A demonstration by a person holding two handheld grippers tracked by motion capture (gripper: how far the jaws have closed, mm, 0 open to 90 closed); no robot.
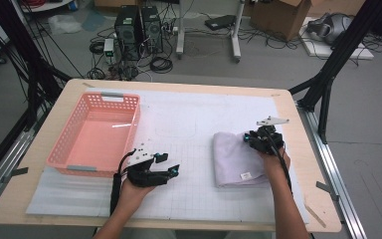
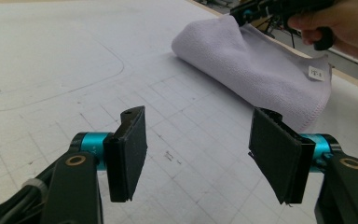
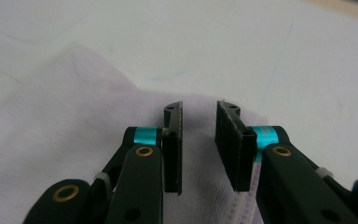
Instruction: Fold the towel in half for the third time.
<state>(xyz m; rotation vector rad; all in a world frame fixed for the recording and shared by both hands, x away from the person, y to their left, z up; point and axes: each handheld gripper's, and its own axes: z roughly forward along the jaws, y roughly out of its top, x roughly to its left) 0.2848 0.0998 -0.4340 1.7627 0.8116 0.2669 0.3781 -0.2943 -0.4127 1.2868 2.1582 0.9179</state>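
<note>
High view: the wooden table (image 1: 298,164) carries a white gridded mat (image 1: 189,149) that covers most of its top. On the mat's left part stands a pink plastic basket (image 1: 95,134) with perforated walls, its far rim near the mat's far edge. Right of the mat's middle lies a folded lilac towel (image 1: 238,159), a white label near its near right corner; it is well apart from the basket.

The left hand-held gripper (image 1: 166,167) rests low over the mat just beside the basket's near right corner, pointing toward the towel. In the left gripper view its jaws stand wide and released, with only bare gridded mat between the pads (image 2: 130,154), and the towel (image 2: 256,70) lies farther off.

The right hand-held gripper (image 1: 251,139) sits at the towel's far right edge, held by the person's right hand (image 1: 276,162). In the right gripper view (image 3: 198,140) its jaws stand over the towel's fabric (image 3: 65,140) near its edge, a narrow gap between them; the pads do not press on the cloth, so this gripper is released too.
</note>
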